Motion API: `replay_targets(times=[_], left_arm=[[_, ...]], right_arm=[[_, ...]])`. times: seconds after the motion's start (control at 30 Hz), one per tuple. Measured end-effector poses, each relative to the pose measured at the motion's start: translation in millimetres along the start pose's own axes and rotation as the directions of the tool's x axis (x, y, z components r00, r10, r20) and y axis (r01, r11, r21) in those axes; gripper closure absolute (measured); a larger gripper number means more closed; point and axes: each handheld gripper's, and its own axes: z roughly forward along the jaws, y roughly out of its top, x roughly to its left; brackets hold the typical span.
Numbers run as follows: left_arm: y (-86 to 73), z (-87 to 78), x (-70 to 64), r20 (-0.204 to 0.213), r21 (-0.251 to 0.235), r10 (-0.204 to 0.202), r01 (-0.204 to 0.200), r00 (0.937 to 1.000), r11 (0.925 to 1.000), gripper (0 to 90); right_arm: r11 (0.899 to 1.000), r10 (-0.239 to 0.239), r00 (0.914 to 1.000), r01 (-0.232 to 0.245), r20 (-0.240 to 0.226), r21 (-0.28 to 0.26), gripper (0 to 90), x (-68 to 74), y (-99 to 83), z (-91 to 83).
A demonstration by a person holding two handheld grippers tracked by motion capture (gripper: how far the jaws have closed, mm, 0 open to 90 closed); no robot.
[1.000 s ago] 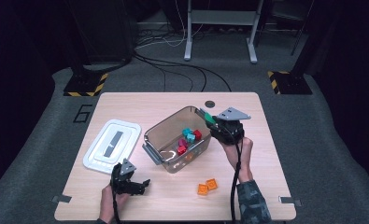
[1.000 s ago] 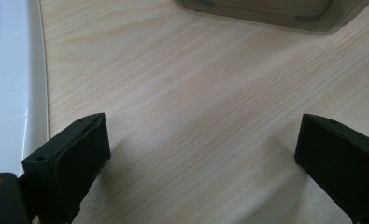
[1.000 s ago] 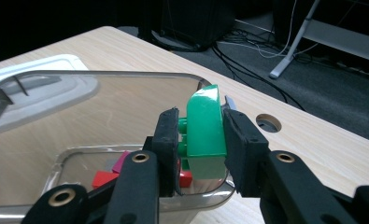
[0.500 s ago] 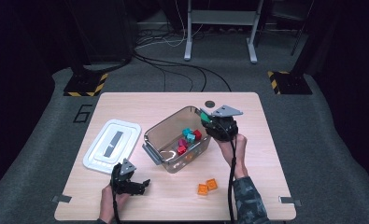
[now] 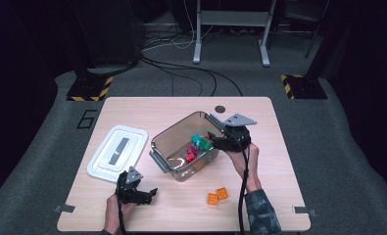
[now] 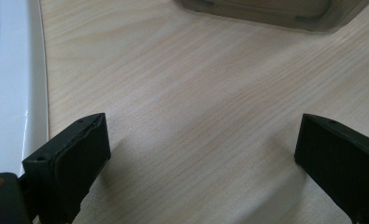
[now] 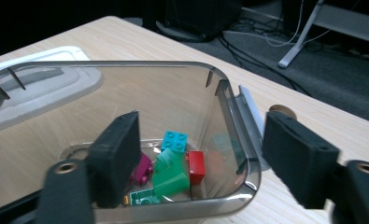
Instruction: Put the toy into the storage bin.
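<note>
The clear smoky plastic storage box (image 5: 183, 149) sits near the middle of the light wooden table (image 5: 279, 147), angled, with a small heap of toy bricks on its floor: a green sloped brick (image 7: 170, 175), a teal studded brick (image 7: 174, 140), a red brick (image 7: 197, 166) and a magenta one (image 7: 142, 170). Over the last second the right gripper (image 5: 219, 142) has crept from above the box's far right corner towards the right rim, and its jaws now stand wide apart with nothing between them. That suggests a brick has just been dropped in and the hand is about to go for another. Two orange square bricks (image 5: 217, 196) lie loose near the table's front edge, right of centre, apparently next in line. The left gripper (image 5: 137, 193) has not moved; it rests at the front left, jaws spread and empty above bare wood. The white rectangular lid (image 5: 117, 152) lies flat at the left, just beside the box.
</note>
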Motion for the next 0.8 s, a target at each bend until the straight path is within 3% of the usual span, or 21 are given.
replay_targets(times=[0.13,0.43,0.8], left_arm=[[-0.1,0.2,-0.3,-0.001,-0.004,-0.004,0.004,1.0,1.0,3.2],[0.0,0.2,-0.3,-0.001,-0.004,-0.004,0.004,1.0,1.0,3.2],[-0.1,0.2,-0.4,-0.001,-0.005,-0.005,0.005,1.0,1.0,3.2]], right_arm=[[1.0,0.01,0.9999,-0.01,-0.013,-0.002,14.5,-0.9,-6.5,-9.3],[0.999,0.029,0.9985,-0.03,-0.047,-0.015,8.1,0.0,-34.5,-28.0],[0.997,0.054,0.997,-0.051,-0.055,0.063,0.8,10.3,-72.2,-34.2]])
